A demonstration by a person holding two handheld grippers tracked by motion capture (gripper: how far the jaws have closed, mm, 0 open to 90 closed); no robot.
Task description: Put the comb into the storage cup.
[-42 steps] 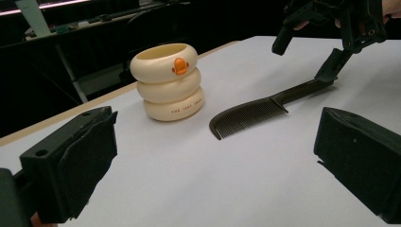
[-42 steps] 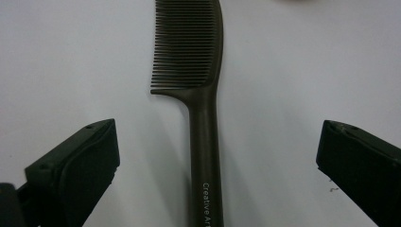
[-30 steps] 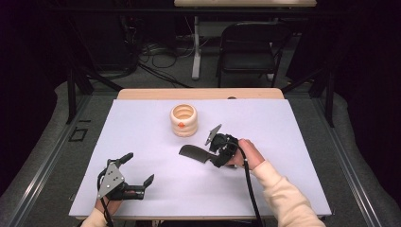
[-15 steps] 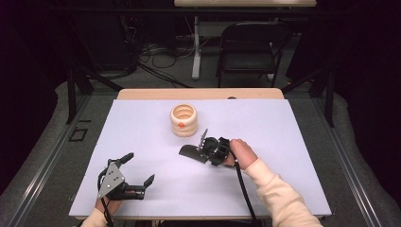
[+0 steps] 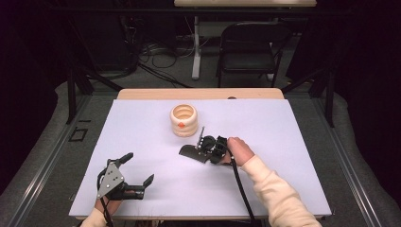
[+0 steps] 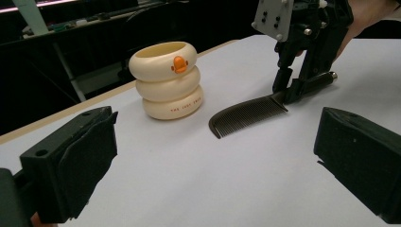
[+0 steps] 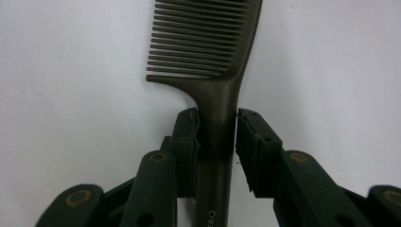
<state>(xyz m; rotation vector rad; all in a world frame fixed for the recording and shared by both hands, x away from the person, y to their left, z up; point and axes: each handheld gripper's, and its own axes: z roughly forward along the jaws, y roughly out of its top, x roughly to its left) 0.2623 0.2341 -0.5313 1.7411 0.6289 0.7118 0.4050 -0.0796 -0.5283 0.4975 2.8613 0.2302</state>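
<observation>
A dark comb (image 5: 190,152) lies flat on the white table top, teeth pointing toward a cream ringed cup (image 5: 183,120) with an orange mark. My right gripper (image 5: 202,149) comes in from the right and has just been closing; its pads (image 7: 189,137) now press on both sides of the comb's handle (image 7: 216,99). From the left gripper view the comb (image 6: 246,116) rests beside the cup (image 6: 168,80), with the right gripper (image 6: 289,92) standing over the handle end. My left gripper (image 5: 139,168) sits near the table's front left corner, open with nothing between its jaws.
The white sheet (image 5: 293,142) covers the table, with a wooden strip (image 5: 198,93) along the far edge. A black folding chair (image 5: 250,47) and floor cables lie beyond the table. A cable trails from the right gripper along the sleeve.
The right gripper has slid a little left and down onto the comb's handle, and its jaws have narrowed around it. The left gripper, comb and cup have stayed put.
</observation>
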